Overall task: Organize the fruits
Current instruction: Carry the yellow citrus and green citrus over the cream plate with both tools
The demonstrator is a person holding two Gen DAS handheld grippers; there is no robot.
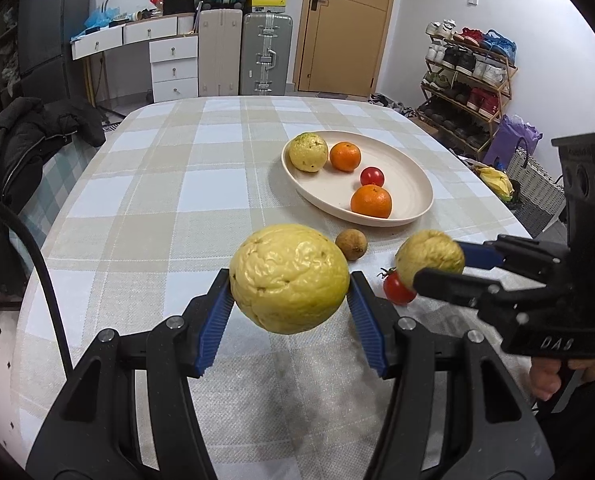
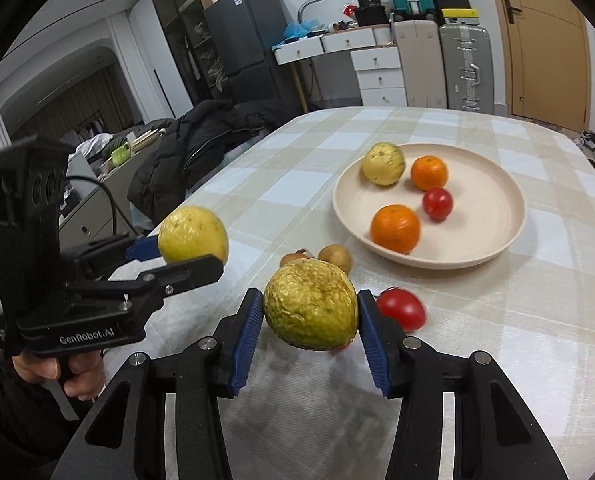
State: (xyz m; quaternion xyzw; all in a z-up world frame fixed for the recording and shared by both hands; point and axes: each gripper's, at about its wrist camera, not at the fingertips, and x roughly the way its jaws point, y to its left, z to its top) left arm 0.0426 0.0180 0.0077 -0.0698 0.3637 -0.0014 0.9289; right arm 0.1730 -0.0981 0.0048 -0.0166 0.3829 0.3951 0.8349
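Note:
My left gripper (image 1: pixel 289 284) is shut on a large yellow guava (image 1: pixel 289 278) and holds it above the checked tablecloth; it also shows in the right wrist view (image 2: pixel 193 236). My right gripper (image 2: pixel 311 306) is shut on a wrinkled yellow-green guava (image 2: pixel 311 310), also lifted, seen from the left wrist view (image 1: pixel 429 258). A cream plate (image 1: pixel 413 178) beyond holds a yellow guava (image 1: pixel 308 152), two oranges (image 1: pixel 371 201) and a small tomato (image 1: pixel 372 176). On the cloth lie a red tomato (image 2: pixel 402 309) and brown round fruits (image 2: pixel 336 258).
The table (image 1: pixel 157 184) carries a beige and white checked cloth. A black jacket (image 1: pixel 29 140) hangs over a chair at the left edge. Suitcases, drawers and a shoe rack (image 1: pixel 465 76) stand beyond the table.

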